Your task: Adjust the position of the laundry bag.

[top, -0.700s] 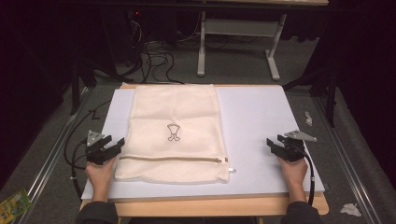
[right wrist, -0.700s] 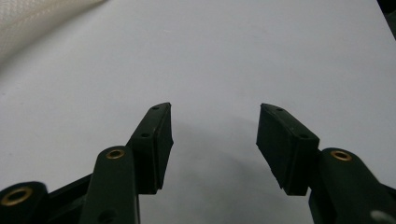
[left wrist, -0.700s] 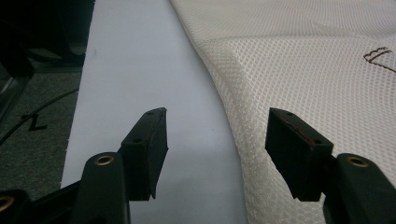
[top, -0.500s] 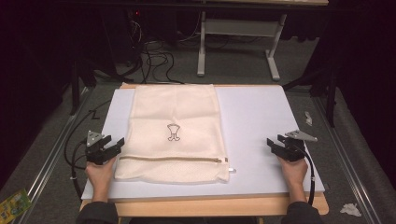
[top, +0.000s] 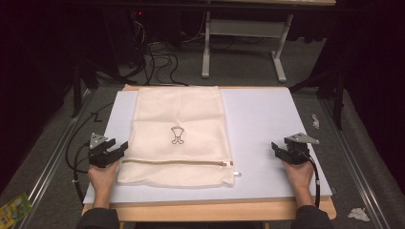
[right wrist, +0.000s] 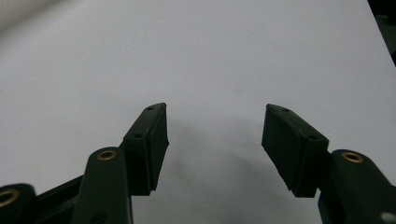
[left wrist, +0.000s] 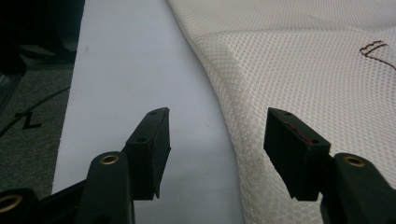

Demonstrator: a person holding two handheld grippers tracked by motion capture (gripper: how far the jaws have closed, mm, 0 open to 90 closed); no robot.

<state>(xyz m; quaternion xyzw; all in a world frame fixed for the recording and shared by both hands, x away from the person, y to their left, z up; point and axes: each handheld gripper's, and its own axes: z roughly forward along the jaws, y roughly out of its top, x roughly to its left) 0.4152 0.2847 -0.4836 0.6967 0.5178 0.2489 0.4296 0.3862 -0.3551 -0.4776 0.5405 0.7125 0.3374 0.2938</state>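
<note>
A cream mesh laundry bag [top: 179,136] lies flat on the white board [top: 267,124], left of the middle, with a small dark emblem [top: 177,135] and a zipper [top: 176,162] along its near end. My left gripper [top: 118,148] rests open at the bag's left edge; in the left gripper view [left wrist: 217,135] the mesh bag [left wrist: 317,74] runs under its right jaw. My right gripper [top: 277,149] stands open over bare board at the right, well apart from the bag, and the right gripper view [right wrist: 215,130] has nothing between its jaws.
The white board sits on a wooden tabletop [top: 205,210]. Cables [top: 157,59] and a white desk frame [top: 243,43] stand on the grey floor beyond. Crumpled paper scraps [top: 358,213] lie at the right, and a green packet [top: 14,207] lies at the lower left.
</note>
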